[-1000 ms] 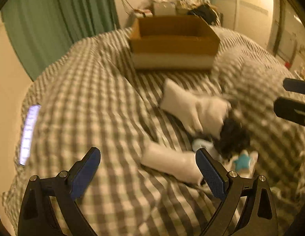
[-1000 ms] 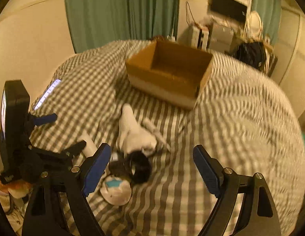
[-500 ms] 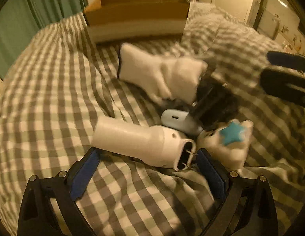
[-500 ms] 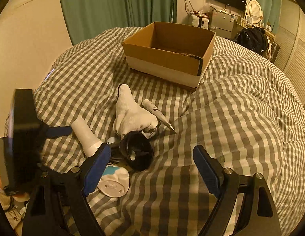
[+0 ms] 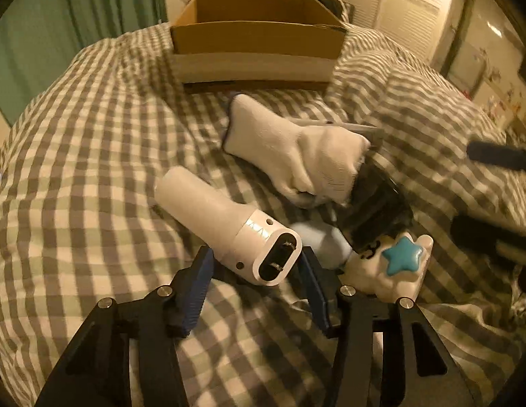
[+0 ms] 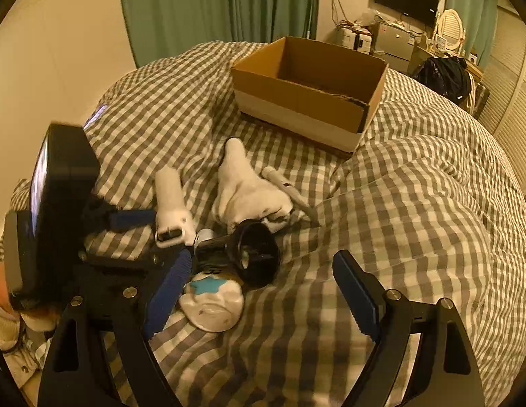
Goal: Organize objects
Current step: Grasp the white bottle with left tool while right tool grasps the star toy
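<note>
On the bed point(image 5: 93, 169), the left gripper point(image 5: 256, 268) is pinching the white cylinder's point(image 5: 225, 227) near end, risking slippage, while the right gripper point(image 6: 263, 291) is gaping empty.

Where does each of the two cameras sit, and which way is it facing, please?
Left wrist: on the left tongs, low over the bed, facing the cardboard box; its blue pads flank the white cylinder.
Right wrist: on the right tongs, higher, facing the box; left tongs visible.
Shared: box, cylinder, white glove, star-marked piece.
</note>
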`<state>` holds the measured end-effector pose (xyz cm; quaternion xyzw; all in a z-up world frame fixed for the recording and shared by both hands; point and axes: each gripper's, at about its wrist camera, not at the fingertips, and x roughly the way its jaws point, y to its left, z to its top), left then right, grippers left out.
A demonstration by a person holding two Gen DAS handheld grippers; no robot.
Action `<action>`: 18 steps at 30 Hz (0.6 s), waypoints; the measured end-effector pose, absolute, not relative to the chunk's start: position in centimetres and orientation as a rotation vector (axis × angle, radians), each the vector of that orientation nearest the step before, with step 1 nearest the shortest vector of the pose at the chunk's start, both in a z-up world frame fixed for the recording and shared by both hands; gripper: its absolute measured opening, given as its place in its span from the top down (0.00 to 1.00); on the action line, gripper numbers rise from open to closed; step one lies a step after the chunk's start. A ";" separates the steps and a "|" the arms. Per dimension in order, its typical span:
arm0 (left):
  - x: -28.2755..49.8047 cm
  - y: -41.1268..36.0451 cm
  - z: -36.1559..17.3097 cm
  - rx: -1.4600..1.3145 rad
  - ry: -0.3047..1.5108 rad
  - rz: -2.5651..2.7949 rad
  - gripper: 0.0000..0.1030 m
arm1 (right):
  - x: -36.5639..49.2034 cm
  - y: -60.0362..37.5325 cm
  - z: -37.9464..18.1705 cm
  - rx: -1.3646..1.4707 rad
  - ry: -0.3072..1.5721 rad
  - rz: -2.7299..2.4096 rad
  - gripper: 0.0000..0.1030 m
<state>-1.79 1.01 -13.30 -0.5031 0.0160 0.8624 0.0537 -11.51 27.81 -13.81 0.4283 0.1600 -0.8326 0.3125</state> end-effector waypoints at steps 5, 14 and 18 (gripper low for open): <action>-1.2 0.1 -12.9 -1.519 0.027 2.626 0.50 | -10.5 26.6 -15.2 1.190 0.459 -2.136 0.17; -1.3 -0.9 -13.3 -1.511 -0.001 2.631 0.59 | -10.5 24.1 -20.1 1.327 0.570 -1.987 0.43; -1.3 -0.5 -13.4 -1.509 0.014 2.616 0.67 | -10.5 24.2 -20.3 1.320 0.557 -1.977 0.51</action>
